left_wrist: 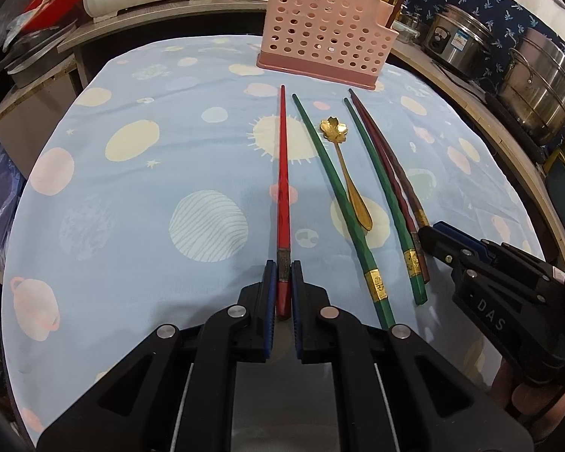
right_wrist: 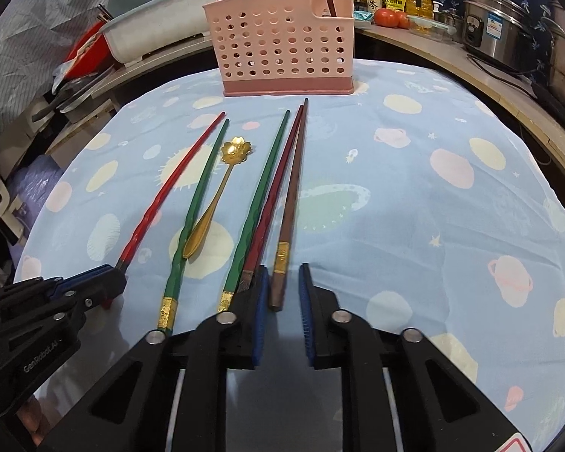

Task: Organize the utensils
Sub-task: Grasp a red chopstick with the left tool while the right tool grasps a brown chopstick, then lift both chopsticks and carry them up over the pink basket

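Your left gripper [left_wrist: 283, 282] is clenched on the near end of the long red chopstick [left_wrist: 283, 173]; your right gripper [right_wrist: 280, 286] stands released, straddling the brown wooden chopstick [right_wrist: 290, 203]. Both sticks run lengthwise away from you toward the pink perforated plastic utensil caddy [right_wrist: 282, 52] at the far edge. The grippers read "DAS" and "GenRobot.AI".

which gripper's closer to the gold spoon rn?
Left, narrowly. The left gripper, shut on the red chopstick, sits left of the gold spoon; the open right gripper sits further right, past two chopsticks.
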Motion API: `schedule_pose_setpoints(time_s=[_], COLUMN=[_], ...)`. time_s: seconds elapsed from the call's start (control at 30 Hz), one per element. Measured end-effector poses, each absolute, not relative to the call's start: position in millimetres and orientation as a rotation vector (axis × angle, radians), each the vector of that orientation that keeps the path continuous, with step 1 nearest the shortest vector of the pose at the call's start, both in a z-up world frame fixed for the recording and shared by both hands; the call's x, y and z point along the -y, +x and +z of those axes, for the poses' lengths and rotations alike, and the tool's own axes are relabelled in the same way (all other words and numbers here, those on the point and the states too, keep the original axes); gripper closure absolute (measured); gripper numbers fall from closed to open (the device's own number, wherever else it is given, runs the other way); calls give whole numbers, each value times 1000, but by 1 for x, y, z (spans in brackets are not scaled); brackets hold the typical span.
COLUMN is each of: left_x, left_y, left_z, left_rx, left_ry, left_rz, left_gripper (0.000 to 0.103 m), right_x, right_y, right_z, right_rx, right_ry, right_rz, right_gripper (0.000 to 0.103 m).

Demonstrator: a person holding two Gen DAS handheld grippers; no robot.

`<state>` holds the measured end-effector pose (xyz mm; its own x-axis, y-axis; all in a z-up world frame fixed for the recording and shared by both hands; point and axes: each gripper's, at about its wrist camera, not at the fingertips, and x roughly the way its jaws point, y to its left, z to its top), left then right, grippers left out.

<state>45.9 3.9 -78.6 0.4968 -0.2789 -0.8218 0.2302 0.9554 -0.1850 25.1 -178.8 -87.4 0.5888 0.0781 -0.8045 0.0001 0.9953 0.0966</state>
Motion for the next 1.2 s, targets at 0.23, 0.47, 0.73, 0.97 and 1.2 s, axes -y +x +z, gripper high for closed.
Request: schedule_pose_setpoints(time_s=[0.23,0.47,0.73,0.97,1.2], left_x=[-5,-9,-17,-22,-15], left_y=[45,34,17,27,59], left_z=[-78,-70,-16,45,102], left_rx=[-1008,-1008,-908,-775,-650], left_ry=[-63,-73,-94,-97,-82], left_rz=[-311,-313,-334,-338,-342], left_gripper=[96,96,96,96,96], right_x=[188,208,238,251,255], right_y=[15,-15,-42,-35,-3], right_z=[-83,-55,6,63,106], right_rx=[-934,-872,-734,-610,-522], right_ry=[107,153,226,240,218], right_rz=[31,6,-20,-18,3], right_gripper=[96,96,96,96,96])
